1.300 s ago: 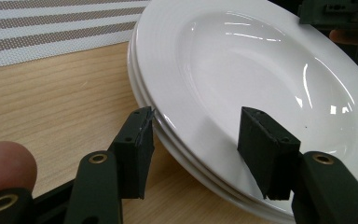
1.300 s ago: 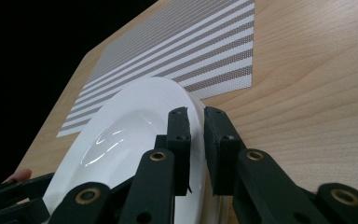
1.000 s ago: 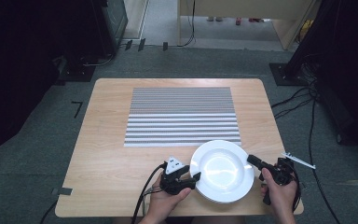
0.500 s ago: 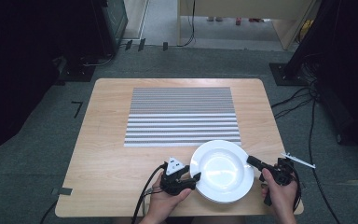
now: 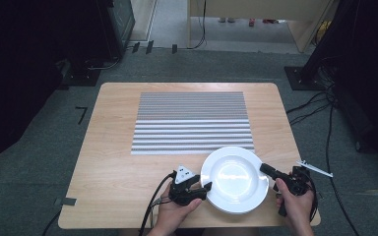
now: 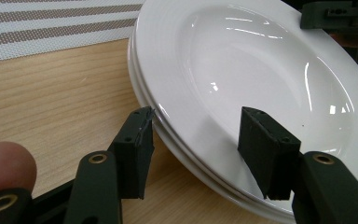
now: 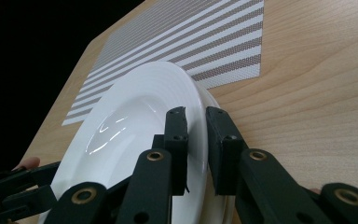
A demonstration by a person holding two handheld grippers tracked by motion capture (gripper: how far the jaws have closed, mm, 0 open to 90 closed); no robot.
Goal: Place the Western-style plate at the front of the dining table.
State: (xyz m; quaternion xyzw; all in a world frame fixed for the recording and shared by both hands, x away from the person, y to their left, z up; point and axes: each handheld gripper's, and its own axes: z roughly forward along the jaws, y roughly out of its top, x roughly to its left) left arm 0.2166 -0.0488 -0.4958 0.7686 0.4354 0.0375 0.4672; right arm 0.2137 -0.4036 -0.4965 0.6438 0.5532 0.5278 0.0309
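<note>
1. Plates (image 5: 235, 179), white and stacked at least two deep as the left tool view shows by their doubled rims (image 6: 168, 126), are seen on the wooden surface (image 5: 113, 167) near its front edge, toward the front right corner.
2. The far rim of the stack is seen overlapping the front right corner of a striped placemat (image 5: 193, 122), which lies flat across the middle of the surface.
3. The left tool (image 5: 203, 188) is held by the person's left hand (image 5: 174, 211) at the stack's left rim, close to the front edge.
4. In the left tool view its jaws are seen spread wide apart, one outside the rim over the wood and one over the plate's well; nothing is gripped between them.
5. The right tool (image 5: 265, 169) is held by the right hand (image 5: 295, 209) at the stack's right rim.
6. In the right tool view (image 7: 196, 140) its jaws are seen close together with the rim of the top plate between them; whether the rim is actually pinched cannot be told, since a narrow gap remains visible.
7. A grey three-cornered plate (image 5: 183, 173) is seen atop the left tool.
</note>
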